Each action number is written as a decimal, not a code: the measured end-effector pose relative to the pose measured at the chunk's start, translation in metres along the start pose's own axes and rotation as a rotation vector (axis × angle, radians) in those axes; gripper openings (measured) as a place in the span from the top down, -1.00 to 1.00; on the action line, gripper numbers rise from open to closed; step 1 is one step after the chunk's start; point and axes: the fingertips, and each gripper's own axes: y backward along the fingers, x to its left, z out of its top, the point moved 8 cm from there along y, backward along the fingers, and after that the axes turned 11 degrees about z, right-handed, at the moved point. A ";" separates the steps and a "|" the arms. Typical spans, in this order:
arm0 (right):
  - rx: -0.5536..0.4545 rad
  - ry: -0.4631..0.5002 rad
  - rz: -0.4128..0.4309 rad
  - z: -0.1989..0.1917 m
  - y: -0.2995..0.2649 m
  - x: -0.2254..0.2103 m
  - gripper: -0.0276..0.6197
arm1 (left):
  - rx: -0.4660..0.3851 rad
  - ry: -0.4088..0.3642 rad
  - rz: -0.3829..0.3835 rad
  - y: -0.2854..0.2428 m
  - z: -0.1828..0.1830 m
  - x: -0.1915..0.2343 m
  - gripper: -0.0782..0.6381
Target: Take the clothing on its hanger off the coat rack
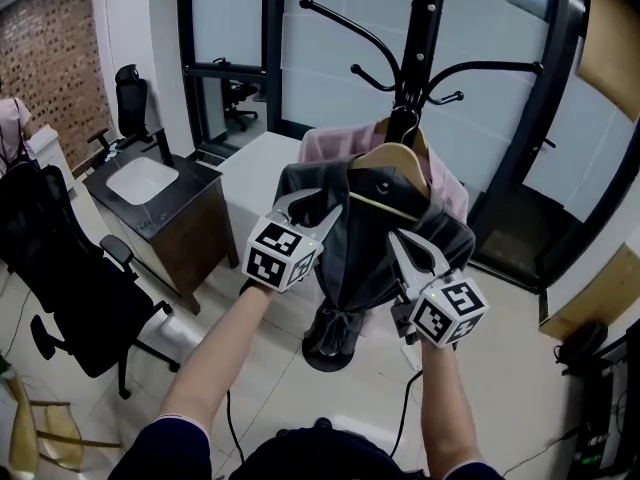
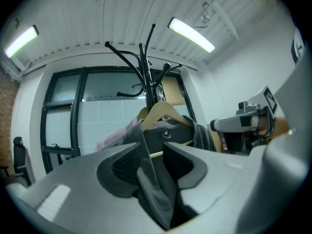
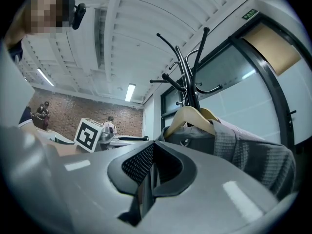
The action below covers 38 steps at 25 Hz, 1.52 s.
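Note:
A grey shirt [image 1: 360,238] hangs on a wooden hanger [image 1: 395,158] from the black coat rack [image 1: 410,28], with a pink garment [image 1: 325,143] behind it. My left gripper [image 1: 312,206] is at the shirt's left side. In the left gripper view its jaws [image 2: 152,162] stand apart; a fold of grey cloth [image 2: 153,189] runs between them without being pinched. My right gripper [image 1: 405,248] is at the shirt's right front. In the right gripper view it [image 3: 153,165] is shut on a thin edge of the shirt [image 3: 243,150], below the hanger [image 3: 190,118].
The rack's round base [image 1: 335,343] stands on the tiled floor. A dark cabinet with a white basin [image 1: 160,208] and a black office chair [image 1: 70,278] are at the left. A white table [image 1: 255,173] is behind the rack, and glass partitions are beyond it.

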 end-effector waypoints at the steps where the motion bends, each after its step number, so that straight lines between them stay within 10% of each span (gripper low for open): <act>1: 0.001 0.003 0.000 0.001 0.000 -0.001 0.91 | -0.001 -0.033 0.007 -0.007 0.004 0.003 0.35; 18: -0.021 0.020 -0.040 0.009 0.012 -0.025 0.91 | 0.131 -0.524 -0.108 -0.105 0.036 0.011 -0.08; 25: -0.030 0.014 -0.062 0.005 0.025 -0.032 0.91 | 0.154 -0.667 -0.113 -0.120 0.035 -0.001 0.42; 38: -0.051 -0.004 -0.074 0.003 0.038 -0.041 0.91 | 0.113 -0.750 -0.033 -0.115 0.050 -0.003 0.51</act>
